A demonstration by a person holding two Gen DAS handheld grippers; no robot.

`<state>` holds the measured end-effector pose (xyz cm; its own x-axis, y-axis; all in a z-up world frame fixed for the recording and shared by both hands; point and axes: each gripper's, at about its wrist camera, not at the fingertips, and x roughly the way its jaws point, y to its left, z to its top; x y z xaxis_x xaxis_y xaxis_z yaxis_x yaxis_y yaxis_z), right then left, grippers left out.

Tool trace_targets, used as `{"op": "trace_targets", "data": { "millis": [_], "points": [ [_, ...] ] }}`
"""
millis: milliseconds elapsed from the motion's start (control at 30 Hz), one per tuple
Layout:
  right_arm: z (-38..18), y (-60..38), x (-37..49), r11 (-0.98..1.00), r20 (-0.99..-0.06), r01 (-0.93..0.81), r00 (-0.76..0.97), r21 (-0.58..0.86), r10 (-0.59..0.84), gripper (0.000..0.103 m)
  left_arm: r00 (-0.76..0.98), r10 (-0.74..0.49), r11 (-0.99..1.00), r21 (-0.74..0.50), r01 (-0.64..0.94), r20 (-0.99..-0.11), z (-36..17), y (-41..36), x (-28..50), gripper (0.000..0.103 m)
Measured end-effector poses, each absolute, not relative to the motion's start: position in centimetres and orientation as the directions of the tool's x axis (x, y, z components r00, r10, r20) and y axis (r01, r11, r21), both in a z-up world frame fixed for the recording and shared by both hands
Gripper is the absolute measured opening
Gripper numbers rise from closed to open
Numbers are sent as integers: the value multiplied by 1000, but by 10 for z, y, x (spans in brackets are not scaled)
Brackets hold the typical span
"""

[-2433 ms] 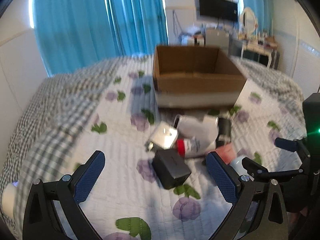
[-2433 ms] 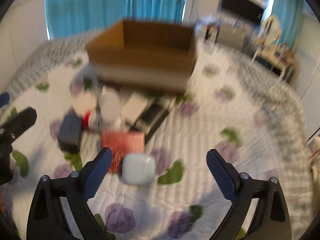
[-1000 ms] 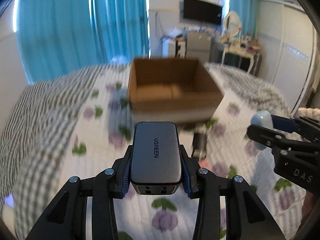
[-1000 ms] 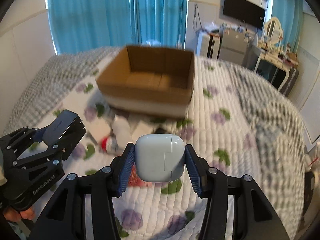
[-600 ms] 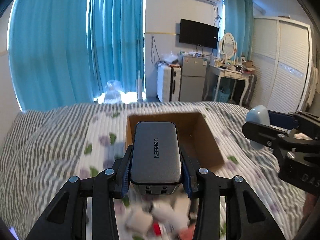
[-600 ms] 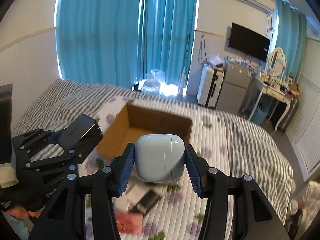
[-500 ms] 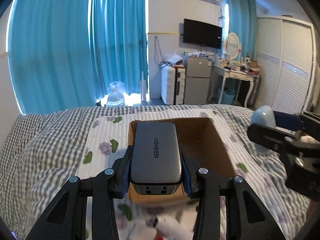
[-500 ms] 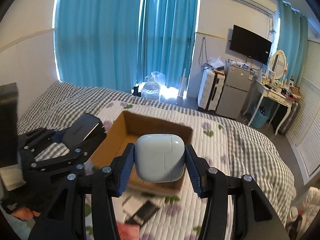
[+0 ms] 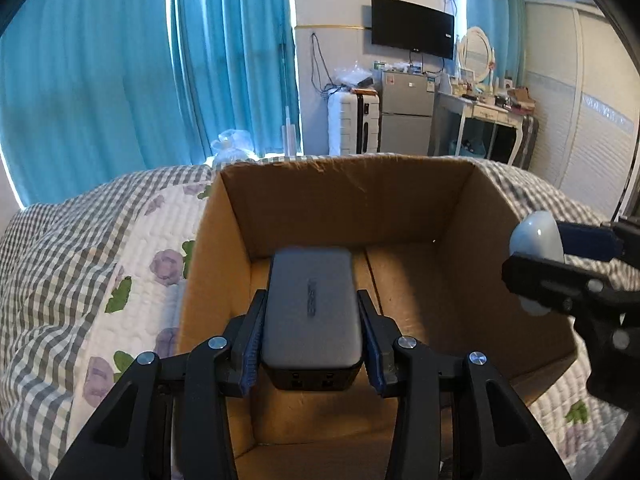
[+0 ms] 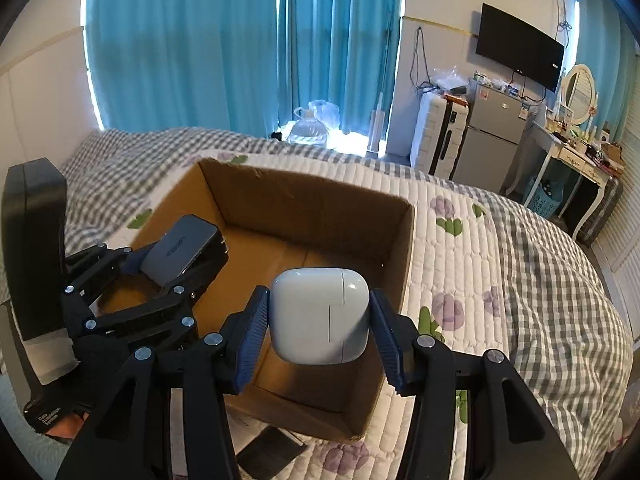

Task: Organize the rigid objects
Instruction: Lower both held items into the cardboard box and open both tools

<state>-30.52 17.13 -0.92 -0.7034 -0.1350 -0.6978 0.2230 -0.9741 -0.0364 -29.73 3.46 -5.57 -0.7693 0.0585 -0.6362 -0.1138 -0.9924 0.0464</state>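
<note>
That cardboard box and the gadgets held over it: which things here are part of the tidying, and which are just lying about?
Part of the job:
- cardboard box
- grey charger, in the left gripper
- white earbud case, in the right gripper

Lying about:
- quilt
- suitcase
- fridge
- television

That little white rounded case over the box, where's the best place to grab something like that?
Across its two flat side faces, as the right gripper does now: its blue pads press the left and right sides of the white case, coming from the near side. The corners are rounded and would probably slip; the flat sides give the pads full contact.
</note>
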Motion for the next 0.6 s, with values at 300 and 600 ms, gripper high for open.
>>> {"op": "trace_targets", "data": {
  "millis": [300, 600],
  "points": [
    [-19, 173, -307, -978, -711, 208, -690, -15, -136, 50, -801, 72, -989, 59, -133, -594, -32, 21, -280, 58],
    [-21, 168, -306, -981, -696, 195, -707, -23, -124, 75, -770, 56, -993, 43, -107, -635, -15, 7, -250, 58]
  ]
}}
